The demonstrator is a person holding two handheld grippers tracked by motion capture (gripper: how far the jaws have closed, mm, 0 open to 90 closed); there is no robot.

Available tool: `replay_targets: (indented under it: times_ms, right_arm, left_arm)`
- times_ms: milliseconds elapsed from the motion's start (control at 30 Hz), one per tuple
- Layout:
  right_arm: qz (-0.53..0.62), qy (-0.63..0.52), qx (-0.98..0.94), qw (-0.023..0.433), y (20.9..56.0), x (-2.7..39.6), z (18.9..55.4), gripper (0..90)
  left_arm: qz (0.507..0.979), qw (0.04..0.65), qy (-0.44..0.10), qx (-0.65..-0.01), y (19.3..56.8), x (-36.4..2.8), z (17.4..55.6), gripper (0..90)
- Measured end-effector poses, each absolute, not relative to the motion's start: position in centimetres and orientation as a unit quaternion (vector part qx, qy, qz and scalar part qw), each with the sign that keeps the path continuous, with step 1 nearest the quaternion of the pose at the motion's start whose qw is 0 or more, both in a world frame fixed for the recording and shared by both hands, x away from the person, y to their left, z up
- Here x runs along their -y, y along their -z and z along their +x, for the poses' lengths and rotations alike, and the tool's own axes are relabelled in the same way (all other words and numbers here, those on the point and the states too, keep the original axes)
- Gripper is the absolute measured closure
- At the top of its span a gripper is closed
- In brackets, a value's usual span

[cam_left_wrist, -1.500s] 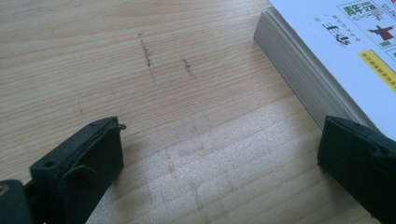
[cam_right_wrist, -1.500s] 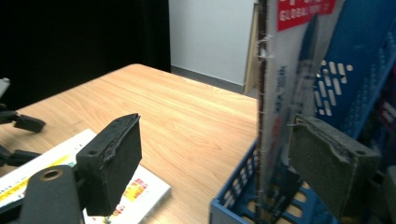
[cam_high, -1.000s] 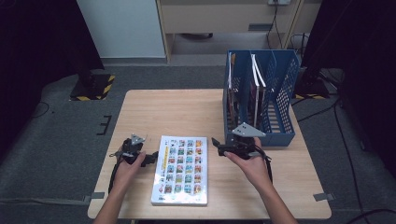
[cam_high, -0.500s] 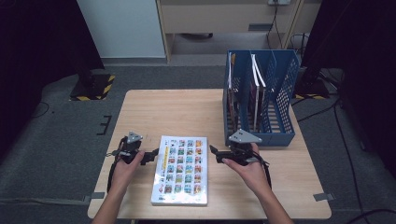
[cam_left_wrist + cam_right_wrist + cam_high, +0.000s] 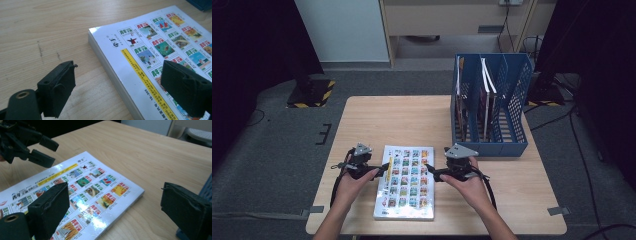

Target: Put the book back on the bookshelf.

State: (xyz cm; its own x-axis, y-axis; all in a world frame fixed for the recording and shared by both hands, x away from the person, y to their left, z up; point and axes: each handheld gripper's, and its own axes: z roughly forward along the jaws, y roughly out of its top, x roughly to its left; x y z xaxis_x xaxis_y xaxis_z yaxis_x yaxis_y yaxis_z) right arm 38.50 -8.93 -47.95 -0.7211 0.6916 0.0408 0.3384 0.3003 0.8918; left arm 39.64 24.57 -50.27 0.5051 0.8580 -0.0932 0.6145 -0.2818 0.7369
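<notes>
In the high view, a thick book (image 5: pixel 406 182) with a cover of small coloured pictures is seen lying flat at the near middle of the wooden table (image 5: pixel 392 117). The left gripper (image 5: pixel 383 167) is held at its left edge and the right gripper (image 5: pixel 431 172) at its right edge. A blue file rack (image 5: pixel 512 107) with several books upright in it is set at the table's far right.

In the left gripper view, the jaws are spread wide and have just been closing a little; the book's spine edge (image 5: pixel 110 72) is framed between them, untouched by either pad.

In the right gripper view, the jaws are held wide apart over the book's corner (image 5: pixel 100 192), nothing being gripped, and the left gripper (image 5: pixel 43 151) is seen beyond, jaws parted
</notes>
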Motion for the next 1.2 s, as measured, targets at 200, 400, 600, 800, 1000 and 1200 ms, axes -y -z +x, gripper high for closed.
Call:
replay_targets:
  times_ms: [200, 400, 600, 800, 1000, 1200]
  right_arm:
    - [0.311, -0.476, -0.806, 0.164, 48.8, 7.9, 38.2, 26.0]
    - [0.286, -0.457, -0.827, 0.159, 49.5, 7.1, 37.8, 40.7]
    - [0.277, -0.442, -0.838, 0.160, 50.3, 6.4, 37.7, 50.1]
    - [0.286, -0.444, -0.838, 0.136, 50.8, 6.1, 37.7, 42.4]
    - [0.305, -0.444, -0.837, 0.100, 51.5, 6.1, 37.8, 37.7]
    - [0.317, -0.434, -0.839, 0.089, 52.1, 6.2, 38.1, 32.6]
  left_arm:
    - [0.789, 0.365, -0.141, -0.473, 50.8, -23.9, 39.8, 15.4]
    - [0.797, 0.354, -0.116, -0.475, 51.3, -23.7, 39.9, 24.6]
    - [0.797, 0.356, -0.104, -0.477, 51.5, -23.6, 39.9, 29.5]
    - [0.795, 0.362, -0.091, -0.478, 51.7, -23.4, 39.9, 29.5]
    - [0.793, 0.367, -0.082, -0.480, 52.0, -23.2, 39.9, 28.2]
    - [0.788, 0.375, -0.071, -0.482, 52.3, -23.5, 40.0, 26.6]
